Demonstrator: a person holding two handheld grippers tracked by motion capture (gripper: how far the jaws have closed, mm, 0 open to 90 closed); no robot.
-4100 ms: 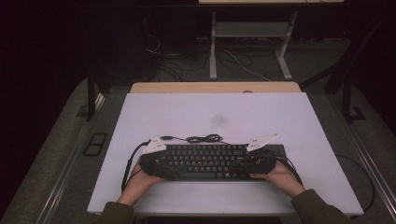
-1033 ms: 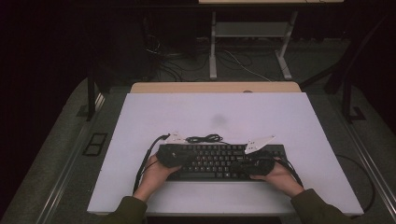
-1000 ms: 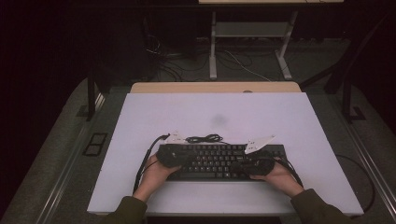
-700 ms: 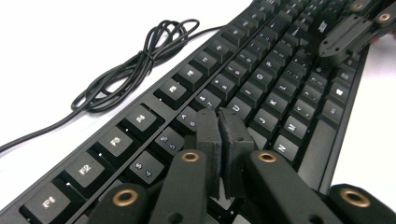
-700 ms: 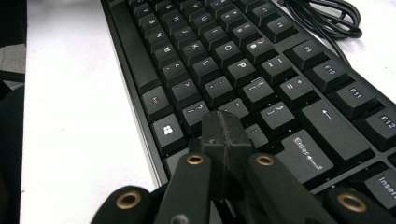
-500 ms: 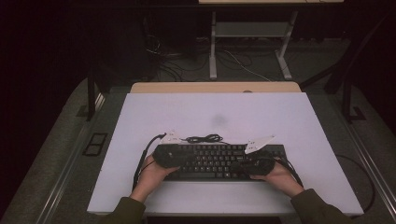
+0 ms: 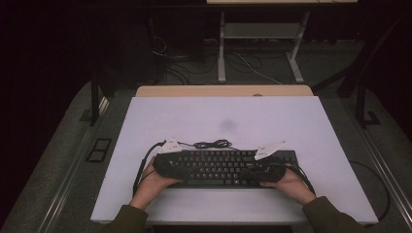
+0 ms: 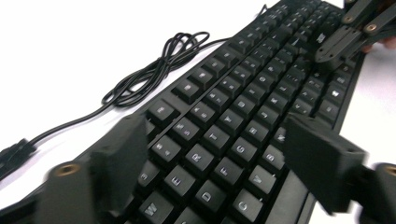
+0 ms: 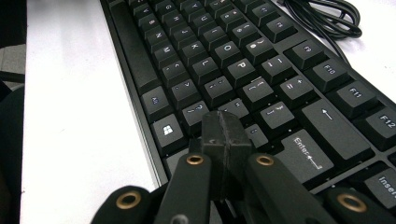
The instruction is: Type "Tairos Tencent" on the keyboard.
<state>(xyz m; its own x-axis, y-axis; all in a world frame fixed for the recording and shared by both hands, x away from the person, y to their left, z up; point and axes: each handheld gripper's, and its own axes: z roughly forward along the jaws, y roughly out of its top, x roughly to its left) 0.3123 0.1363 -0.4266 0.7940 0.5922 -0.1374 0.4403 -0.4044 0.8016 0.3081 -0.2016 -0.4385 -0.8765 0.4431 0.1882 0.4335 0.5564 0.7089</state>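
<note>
Two grippers sit over a black keyboard (image 7: 223, 167) that lies flat on the white table (image 7: 218, 121), close to the edge at 6 o'clock where the person sits. The left gripper (image 8: 212, 161) is at the keyboard's 9 o'clock end; its jaws have just been opening and now stand wide apart above the letter keys, pressing on nothing. The right gripper (image 9: 225, 140) is at the 3 o'clock end, jaws shut tight together with nothing held, its tip just above the keys near Enter, while the keyboard's cable (image 7: 211, 144) lies coiled at 12 o'clock, just behind it
</note>
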